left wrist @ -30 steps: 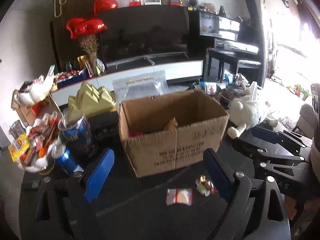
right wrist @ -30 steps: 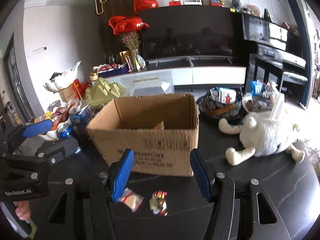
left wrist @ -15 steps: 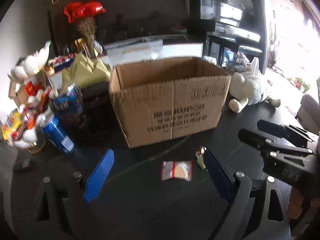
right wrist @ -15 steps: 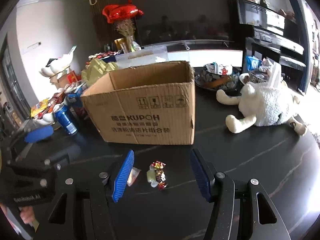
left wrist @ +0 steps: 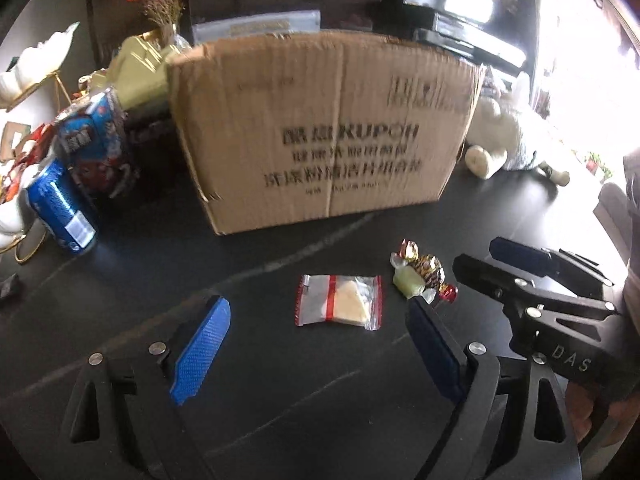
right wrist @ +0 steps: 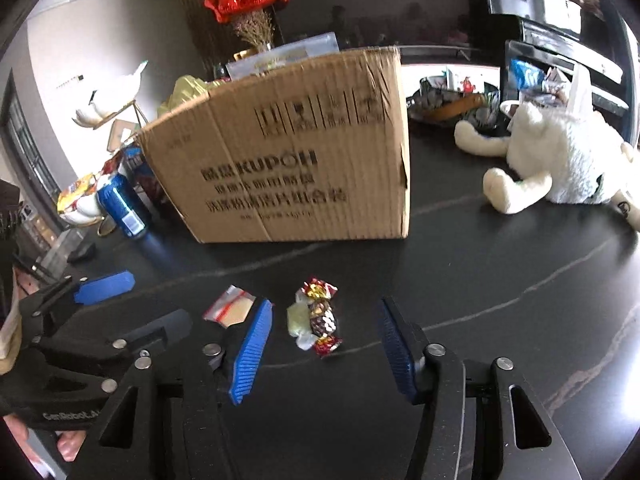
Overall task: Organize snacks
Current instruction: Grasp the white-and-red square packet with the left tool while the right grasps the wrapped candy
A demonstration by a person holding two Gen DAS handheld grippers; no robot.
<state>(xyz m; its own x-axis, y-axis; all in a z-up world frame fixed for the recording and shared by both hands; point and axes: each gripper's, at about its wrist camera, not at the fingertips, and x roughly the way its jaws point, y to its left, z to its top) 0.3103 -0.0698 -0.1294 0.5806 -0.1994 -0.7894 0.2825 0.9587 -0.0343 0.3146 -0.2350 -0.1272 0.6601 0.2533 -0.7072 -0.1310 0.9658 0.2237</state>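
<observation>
A clear packet with red stripes and a yellow wedge (left wrist: 339, 299) lies on the black table, between the open fingers of my left gripper (left wrist: 316, 316). It also shows in the right wrist view (right wrist: 230, 310). Two wrapped candies, one pale green and one foil (left wrist: 420, 276), lie just right of it, between the open fingers of my right gripper (right wrist: 324, 320), where they show as a small pile (right wrist: 316, 322). Both grippers are low over the table and empty. A brown cardboard box (left wrist: 324, 128) stands behind the snacks (right wrist: 288, 160).
A blue can (left wrist: 60, 210) and a snack bag (left wrist: 94, 140) stand left of the box. A white plush toy (right wrist: 560, 160) lies at the right, with a bowl of snacks (right wrist: 448, 100) behind it. The right gripper (left wrist: 552, 288) sits close beside the left one.
Both grippers have dropped lower and moved forward towards the snacks on the table. The box top has risen out of view, so its inside is hidden.
</observation>
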